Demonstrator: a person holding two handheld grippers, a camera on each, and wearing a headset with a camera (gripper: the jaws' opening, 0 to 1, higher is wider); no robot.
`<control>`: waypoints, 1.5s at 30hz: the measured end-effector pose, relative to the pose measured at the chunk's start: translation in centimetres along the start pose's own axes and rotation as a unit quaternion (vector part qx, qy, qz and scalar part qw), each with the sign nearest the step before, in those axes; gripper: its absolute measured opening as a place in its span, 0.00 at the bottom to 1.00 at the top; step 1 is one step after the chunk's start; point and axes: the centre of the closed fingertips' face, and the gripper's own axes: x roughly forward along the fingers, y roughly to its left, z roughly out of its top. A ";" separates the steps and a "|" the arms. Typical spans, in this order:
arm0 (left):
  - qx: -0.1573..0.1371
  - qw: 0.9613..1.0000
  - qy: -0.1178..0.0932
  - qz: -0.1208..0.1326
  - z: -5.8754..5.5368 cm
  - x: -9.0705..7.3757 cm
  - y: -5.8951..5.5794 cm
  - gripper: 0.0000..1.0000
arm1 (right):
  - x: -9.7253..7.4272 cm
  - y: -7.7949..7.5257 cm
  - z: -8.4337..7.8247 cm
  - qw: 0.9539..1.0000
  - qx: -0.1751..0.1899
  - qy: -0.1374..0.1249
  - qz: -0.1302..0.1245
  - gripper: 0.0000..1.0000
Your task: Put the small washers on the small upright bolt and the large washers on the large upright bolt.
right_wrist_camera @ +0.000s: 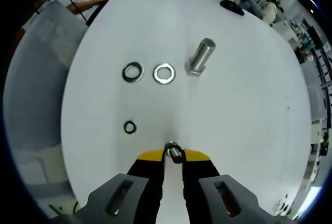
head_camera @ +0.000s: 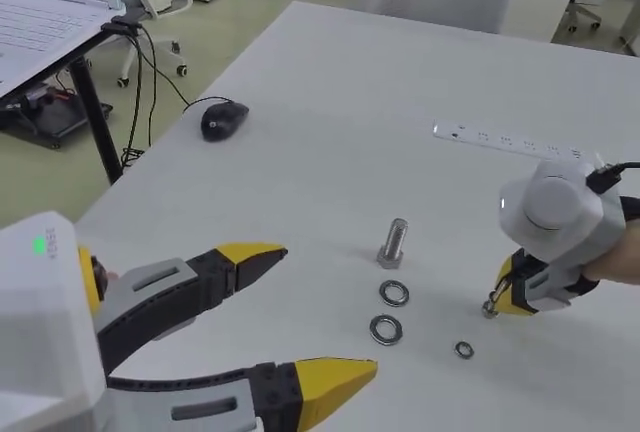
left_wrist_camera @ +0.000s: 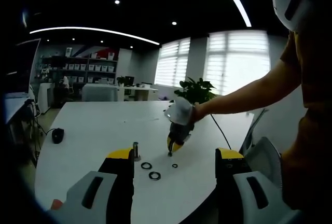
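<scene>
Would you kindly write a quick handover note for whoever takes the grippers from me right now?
Left gripper: open, empty.
Right gripper: shut on a small metal piece at the tabletop, seemingly a small washer; whether the small bolt is under it, I cannot tell.
Large bolt: upright, bare.
Two large washers and a loose small washer lie flat near it.
Done: nothing surely seated. Left: every washer.

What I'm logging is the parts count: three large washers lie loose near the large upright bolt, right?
Not quite: two large washers lie loose near the large upright bolt; the third loose ring is a small washer. The right gripper view shows it.
</scene>
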 end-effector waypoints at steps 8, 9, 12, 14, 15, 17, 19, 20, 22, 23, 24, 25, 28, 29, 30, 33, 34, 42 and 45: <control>-0.001 1.000 0.001 0.001 -0.2 0.0 0.3 0.62 | 1.0 -0.1 -0.4 1.000 -0.004 0.002 -0.002 0.14; -0.001 1.000 0.001 0.002 -0.2 0.0 0.3 0.62 | 1.0 -0.1 -0.4 1.000 -0.004 0.002 -0.002 0.16; -0.002 1.000 0.001 0.002 -0.2 0.0 0.3 0.62 | 1.0 -0.1 -0.8 1.000 -0.014 0.006 -0.006 0.19; -0.001 1.000 0.001 0.002 -0.2 0.0 0.4 0.62 | 0.7 -0.2 -0.9 1.000 -0.007 0.001 -0.006 0.19; -0.001 1.000 0.001 0.002 -0.3 0.0 0.4 0.62 | 0.5 -0.2 -0.9 1.000 -0.004 -0.001 -0.006 0.19; 0.000 1.000 0.001 0.002 -0.2 0.0 0.3 0.62 | -0.1 -0.3 -1.2 1.000 0.003 -0.003 -0.010 0.19; 0.000 1.000 0.001 0.000 -0.2 0.1 0.2 0.62 | -0.6 0.0 -1.3 1.000 0.015 -0.009 -0.006 0.19; 0.000 1.000 0.000 0.000 -0.2 0.1 0.2 0.62 | -0.8 0.1 -1.4 1.000 0.017 -0.011 -0.006 0.19; 0.001 1.000 -0.001 -0.001 -0.1 0.2 0.1 0.62 | -1.1 0.3 -1.6 1.000 0.019 -0.009 -0.010 0.19; 0.001 1.000 -0.001 -0.002 -0.1 0.2 0.0 0.62 | -1.3 0.5 -1.7 1.000 0.022 -0.008 -0.008 0.19; 0.002 1.000 -0.001 -0.003 0.0 0.3 -0.1 0.62 | -1.4 0.7 -1.7 1.000 0.024 -0.008 -0.007 0.19; 0.003 1.000 -0.002 -0.004 0.0 0.3 -0.1 0.62 | -1.5 0.9 -1.7 1.000 0.025 -0.010 -0.006 0.19; 0.006 1.000 -0.003 -0.005 0.2 0.3 -0.3 0.62 | -1.5 1.9 -1.3 0.999 0.028 -0.018 0.001 0.19; 0.006 1.000 -0.003 -0.005 0.2 0.3 -0.4 0.62 | -1.4 2.3 -1.0 0.999 0.024 -0.020 0.005 0.19; 0.006 1.000 -0.004 -0.006 0.3 0.2 -0.4 0.62 | -1.3 2.6 -0.9 0.999 0.023 -0.021 0.007 0.19; 0.008 1.000 -0.004 -0.005 0.4 0.1 -0.6 0.63 | -0.9 3.5 -0.2 0.999 0.020 -0.028 0.019 0.19; 0.008 1.000 -0.004 -0.005 0.4 0.1 -0.6 0.62 | -0.8 3.7 -0.1 0.999 0.020 -0.029 0.021 0.19; 0.009 1.000 -0.006 -0.002 0.5 -0.3 -0.8 0.62 | 0.8 5.4 1.7 0.998 0.010 -0.040 0.040 0.19; 0.010 1.000 -0.005 0.000 0.5 -0.5 -0.9 0.63 | 1.6 5.7 1.9 0.998 0.008 -0.035 0.046 0.19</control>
